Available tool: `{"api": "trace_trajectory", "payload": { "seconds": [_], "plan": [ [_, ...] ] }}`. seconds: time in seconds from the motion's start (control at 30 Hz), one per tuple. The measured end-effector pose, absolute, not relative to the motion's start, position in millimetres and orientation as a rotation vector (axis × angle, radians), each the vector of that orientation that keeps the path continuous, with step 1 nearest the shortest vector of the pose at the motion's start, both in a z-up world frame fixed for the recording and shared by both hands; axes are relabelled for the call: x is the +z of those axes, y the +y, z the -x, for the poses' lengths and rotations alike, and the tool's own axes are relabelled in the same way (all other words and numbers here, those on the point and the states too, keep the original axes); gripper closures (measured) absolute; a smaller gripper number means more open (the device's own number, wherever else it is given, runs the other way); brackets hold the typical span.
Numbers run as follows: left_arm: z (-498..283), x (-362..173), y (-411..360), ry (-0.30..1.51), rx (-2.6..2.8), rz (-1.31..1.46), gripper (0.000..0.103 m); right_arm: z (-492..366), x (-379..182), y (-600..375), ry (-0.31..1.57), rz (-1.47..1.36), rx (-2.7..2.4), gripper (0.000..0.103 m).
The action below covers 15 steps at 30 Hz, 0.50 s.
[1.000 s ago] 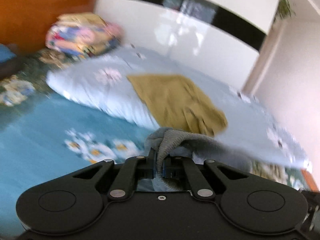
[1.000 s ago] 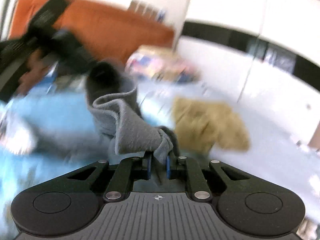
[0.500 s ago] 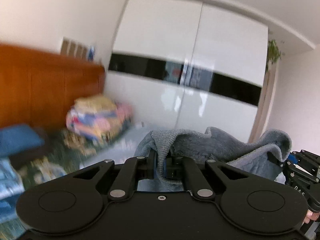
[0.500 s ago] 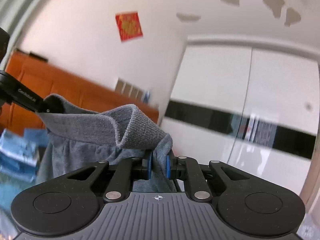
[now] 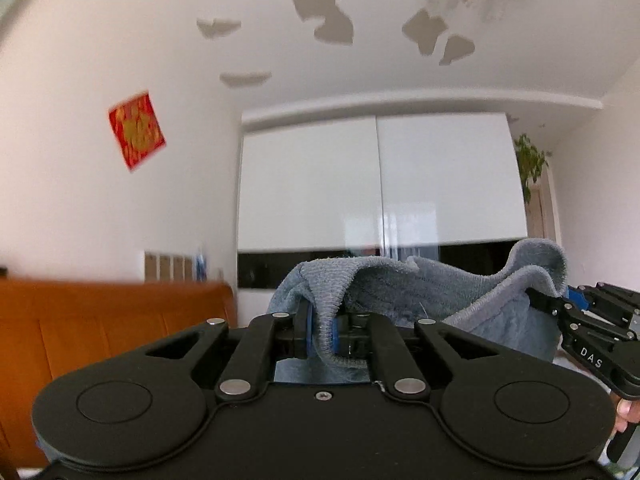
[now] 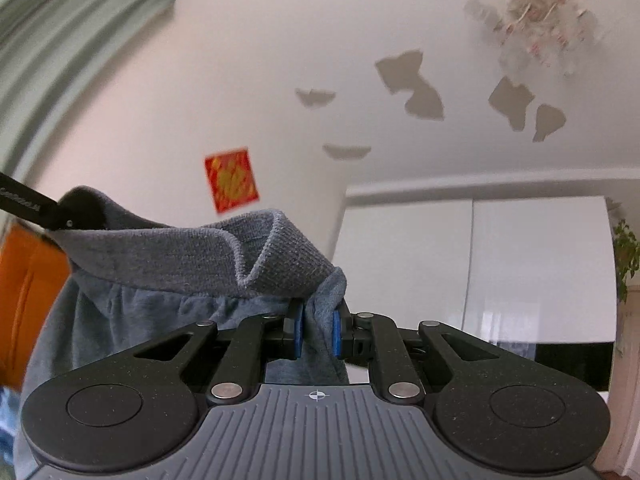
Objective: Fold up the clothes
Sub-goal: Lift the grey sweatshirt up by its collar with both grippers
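between two hand-held grippers | left hand-held gripper [image 5: 321, 334], right hand-held gripper [image 6: 316, 334] | one grey garment [image 6: 168, 256]

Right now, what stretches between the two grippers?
The ribbed waistband of the grey garment spans from the left gripper to the right gripper, each clamped on it; both wrist views show it.
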<state>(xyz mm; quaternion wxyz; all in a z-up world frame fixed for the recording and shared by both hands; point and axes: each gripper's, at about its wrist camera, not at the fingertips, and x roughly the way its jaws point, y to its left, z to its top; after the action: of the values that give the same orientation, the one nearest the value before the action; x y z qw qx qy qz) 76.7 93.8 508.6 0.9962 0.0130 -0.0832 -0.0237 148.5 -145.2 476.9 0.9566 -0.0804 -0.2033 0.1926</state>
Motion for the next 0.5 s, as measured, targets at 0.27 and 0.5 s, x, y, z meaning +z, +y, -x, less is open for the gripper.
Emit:
{"api": "trace_trajectory", "payload": {
  "seconds": [0.27,0.5],
  "plan": [
    [-4.2,560.1,64.7,-0.268,-0.025,-0.054,0.091,-129.1,502.2,-149.9,-0.500,0.155,0.416,0.090],
    [-35.4,538.9,77.8,-0.193,-0.013,-0.069,0.090,-171.9,468.7,-134.8,-0.397,0.181,0.445,0.088]
  ]
}}
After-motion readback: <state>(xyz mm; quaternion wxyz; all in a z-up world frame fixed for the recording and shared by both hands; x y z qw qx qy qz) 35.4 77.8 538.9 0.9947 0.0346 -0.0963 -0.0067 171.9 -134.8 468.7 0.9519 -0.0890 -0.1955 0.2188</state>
